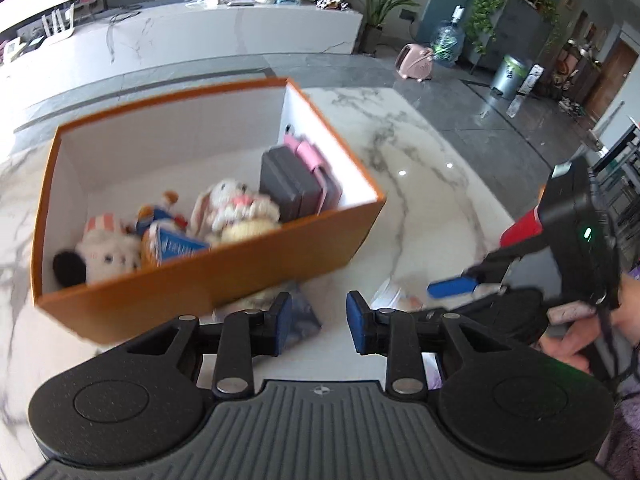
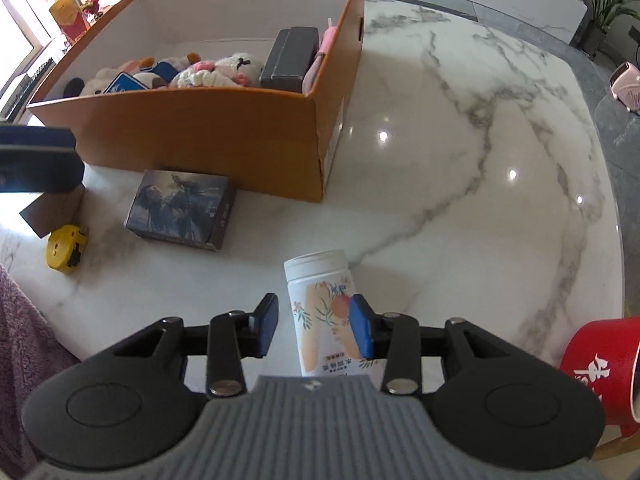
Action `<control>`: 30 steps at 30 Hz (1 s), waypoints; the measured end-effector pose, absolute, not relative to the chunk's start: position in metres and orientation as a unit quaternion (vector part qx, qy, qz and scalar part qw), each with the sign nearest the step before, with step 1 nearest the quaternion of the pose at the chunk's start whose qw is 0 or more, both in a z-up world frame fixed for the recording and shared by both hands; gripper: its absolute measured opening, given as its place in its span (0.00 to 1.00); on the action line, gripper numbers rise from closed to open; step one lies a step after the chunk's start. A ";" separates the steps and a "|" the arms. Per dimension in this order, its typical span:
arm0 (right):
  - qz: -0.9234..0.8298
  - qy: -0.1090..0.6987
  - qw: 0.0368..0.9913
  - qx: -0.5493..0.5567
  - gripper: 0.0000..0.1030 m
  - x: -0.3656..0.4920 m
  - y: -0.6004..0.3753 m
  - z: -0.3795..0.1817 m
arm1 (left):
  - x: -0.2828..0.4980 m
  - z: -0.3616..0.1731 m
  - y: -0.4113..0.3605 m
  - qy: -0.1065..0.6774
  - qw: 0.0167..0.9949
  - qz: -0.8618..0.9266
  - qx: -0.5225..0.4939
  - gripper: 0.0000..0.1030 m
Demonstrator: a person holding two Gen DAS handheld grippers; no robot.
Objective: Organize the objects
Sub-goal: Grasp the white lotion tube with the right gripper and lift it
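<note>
Both tools spread wide over a marble desk, beside an orange box of toys.

On the far left of the right wrist view lies a yellow tape measure [image 2: 66,253], then a dark picture box [image 2: 182,209] flat on the desk [image 2: 460,168], just in front of the orange box [image 2: 208,132]. Inside it sit plush toys [image 2: 216,72], with a grey case [image 2: 290,60] upright at its right end. The left tool [image 1: 318,322] hangs released, gripping nothing. Further right, the right tool [image 2: 314,326] is also released: a white bottle [image 2: 330,310] with a peach print lies between its fingers, the right pad [image 2: 360,330] against it, the left pad apart. A red cup [image 2: 600,364] stands at the far right.
</note>
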State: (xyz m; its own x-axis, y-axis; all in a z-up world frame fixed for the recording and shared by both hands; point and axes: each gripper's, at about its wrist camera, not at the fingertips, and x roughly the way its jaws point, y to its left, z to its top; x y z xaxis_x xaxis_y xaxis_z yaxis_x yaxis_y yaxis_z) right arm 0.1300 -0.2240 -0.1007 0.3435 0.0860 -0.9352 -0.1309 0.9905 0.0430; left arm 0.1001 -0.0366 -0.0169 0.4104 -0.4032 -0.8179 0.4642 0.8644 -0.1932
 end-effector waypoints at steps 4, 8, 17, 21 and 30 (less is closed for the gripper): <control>0.072 0.587 0.805 -0.034 0.47 0.134 -0.217 -0.109 | 0.081 -0.031 -0.024 0.489 0.839 -0.238 0.022 0.34; 0.070 0.607 0.788 -0.067 0.47 0.139 -0.209 -0.120 | 0.066 -0.041 -0.018 0.498 0.839 -0.221 0.011 0.35; 0.084 0.620 0.774 -0.098 0.52 0.137 -0.200 -0.128 | 0.048 -0.042 -0.007 0.511 0.836 -0.197 -0.007 0.36; 0.082 0.623 0.771 -0.108 0.54 0.138 -0.199 -0.129 | 0.044 -0.040 -0.008 0.512 0.837 -0.192 -0.007 0.36; 0.041 0.633 0.760 -0.138 0.43 0.141 -0.198 -0.138 | 0.038 -0.034 -0.005 0.509 0.840 -0.185 -0.012 0.36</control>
State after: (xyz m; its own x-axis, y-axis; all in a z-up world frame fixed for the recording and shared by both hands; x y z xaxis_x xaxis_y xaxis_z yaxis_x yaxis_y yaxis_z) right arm 0.1407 -0.1980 -0.1380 0.1947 -0.1125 -0.9744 -0.2380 0.9583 -0.1582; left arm 0.0381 -0.0050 -0.0344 0.4128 -0.3230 -0.8516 0.2993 0.9312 -0.2081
